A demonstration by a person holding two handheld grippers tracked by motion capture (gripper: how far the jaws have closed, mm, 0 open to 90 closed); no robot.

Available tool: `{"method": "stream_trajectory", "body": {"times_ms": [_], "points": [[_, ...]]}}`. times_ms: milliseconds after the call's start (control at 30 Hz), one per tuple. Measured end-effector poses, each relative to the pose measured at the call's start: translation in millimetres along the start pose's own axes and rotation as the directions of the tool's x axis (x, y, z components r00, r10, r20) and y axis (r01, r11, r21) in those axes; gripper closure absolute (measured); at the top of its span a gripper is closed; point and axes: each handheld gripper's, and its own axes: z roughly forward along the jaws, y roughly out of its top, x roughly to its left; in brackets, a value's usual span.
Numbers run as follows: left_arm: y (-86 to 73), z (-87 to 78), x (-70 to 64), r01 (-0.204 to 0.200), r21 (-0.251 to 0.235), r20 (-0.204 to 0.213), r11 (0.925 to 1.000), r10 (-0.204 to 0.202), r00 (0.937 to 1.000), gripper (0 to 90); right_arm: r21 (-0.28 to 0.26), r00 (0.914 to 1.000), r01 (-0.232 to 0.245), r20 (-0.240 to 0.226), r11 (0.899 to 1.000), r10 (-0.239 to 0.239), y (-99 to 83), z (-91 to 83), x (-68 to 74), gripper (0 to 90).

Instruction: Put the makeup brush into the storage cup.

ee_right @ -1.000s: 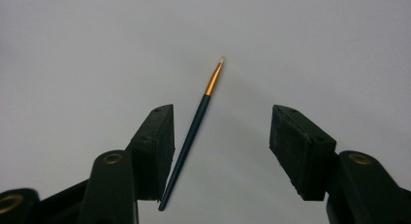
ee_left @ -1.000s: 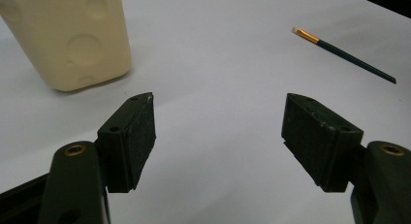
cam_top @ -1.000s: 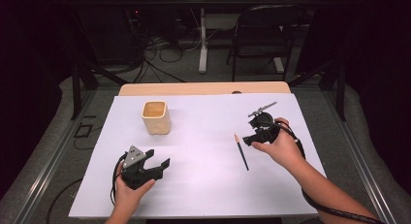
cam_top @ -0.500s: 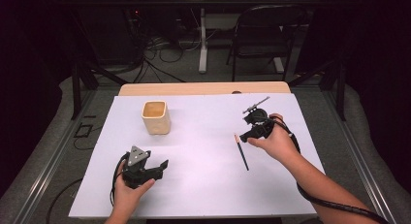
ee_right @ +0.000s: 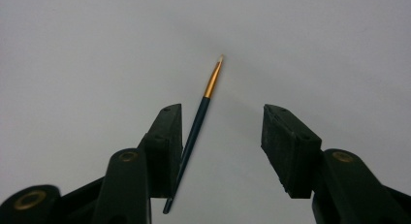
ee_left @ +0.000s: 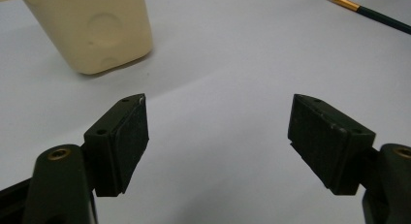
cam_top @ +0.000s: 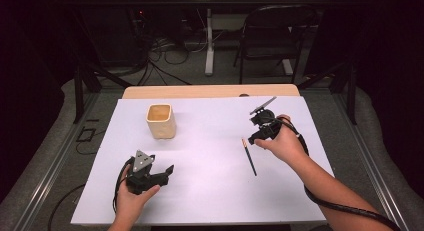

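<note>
Your right gripper (ee_right: 220, 151) hangs over the thin dark-handled paintbrush with a gold ferrule and pale tip (ee_right: 198, 124), jaws spread wide and holding nothing. The paintbrush lies flat on the white-covered counter (cam_top: 210, 191), well to the right of the cream, square-mouthed plastic cup (cam_top: 161, 121), which serves as landmark here. In the right gripper view the handle runs close along the inner face of one jaw rather than midway between the two; whether it touches cannot be told. To grasp well, shift the gripper sideways until the handle sits centred in the gap, lower until the pads bracket the handle just behind the ferrule, then close squarely across it; a slender, round handle is likely to roll or pivot if caught off-centre. Your left gripper (ee_left: 218, 136) rests near the counter's front edge, nearer you than the cup, jaws likewise wide apart and empty. Keep it there, away from the cup, while the right one works.
</note>
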Motion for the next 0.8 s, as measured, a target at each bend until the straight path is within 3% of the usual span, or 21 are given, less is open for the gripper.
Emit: {"method": "stream_trajectory", "body": {"times_ms": [100,133,167,200,333,400,467,567,600,633,667,800], "points": [[0.4,-0.3,-1.0,0.002,0.003,0.001,1.0,-0.002,1.0,23.7,0.016,0.9998,-0.021,-0.002,1.0,0.021,-0.1,2.7,0.2,52.7],[-0.3,0.8,-0.9,0.004,0.004,0.019,1.0,-0.004,0.9998,24.1,0.073,0.9995,-0.03,0.01,0.997,0.029,0.6,3.4,0.7,54.4],[-0.9,1.5,-0.9,0.005,-0.003,0.029,1.0,-0.005,0.9996,24.8,0.077,0.9996,-0.029,0.006,0.997,0.028,0.2,5.7,0.5,54.5],[-1.0,1.8,-0.8,0.005,-0.002,0.03,1.0,-0.005,0.9995,25.5,0.048,0.999,-0.044,-0.005,0.998,0.045,-1.1,10.2,1.5,54.5],[-1.2,2.6,-1.5,0.003,0.009,0.028,1.0,-0.003,0.9996,24.1,0.155,0.9982,-0.059,0.003,0.986,0.06,-0.6,13.6,2.8,54.9],[-1.4,3.0,-1.3,0.008,0.011,0.031,0.9999,-0.008,0.9995,23.6,0.181,0.9978,-0.066,0.009,0.981,0.065,-2.0,17.0,4.5,56.7],[-1.1,2.4,-0.9,0.026,0.018,0.037,0.9995,-0.027,0.999,23.9,0.198,0.9976,-0.07,0.013,0.978,0.068,-3.2,20.1,6.4,58.7],[-0.8,1.9,-0.4,0.048,0.022,0.047,0.9986,-0.049,0.9977,27.0,0.183,0.9973,-0.074,0.016,0.98,0.072,-4.7,23.8,8.2,59.9],[-1.1,2.2,-0.5,0.049,0.02,0.05,0.9986,-0.05,0.9975,27.0,0.211,0.9977,-0.068,0.014,0.975,0.067,-4.0,23.2,8.2,60.6],[-1.5,3.1,-0.5,0.047,0.026,0.062,0.9985,-0.049,0.9969,28.1,0.148,0.9961,-0.088,-0.001,0.985,0.089,-7.0,30.1,9.9,61.4],[-1.5,3.1,-0.5,0.047,0.026,0.062,0.9985,-0.049,0.9969,28.8,0.218,0.997,-0.078,0.015,0.973,0.076,-4.4,27.1,10.3,62.0],[-2.0,4.3,-0.5,0.047,0.043,0.069,0.998,-0.05,0.9964,29.2,0.226,0.9973,-0.073,0.016,0.971,0.071,-5.1,31.2,12.2,63.2]]}}
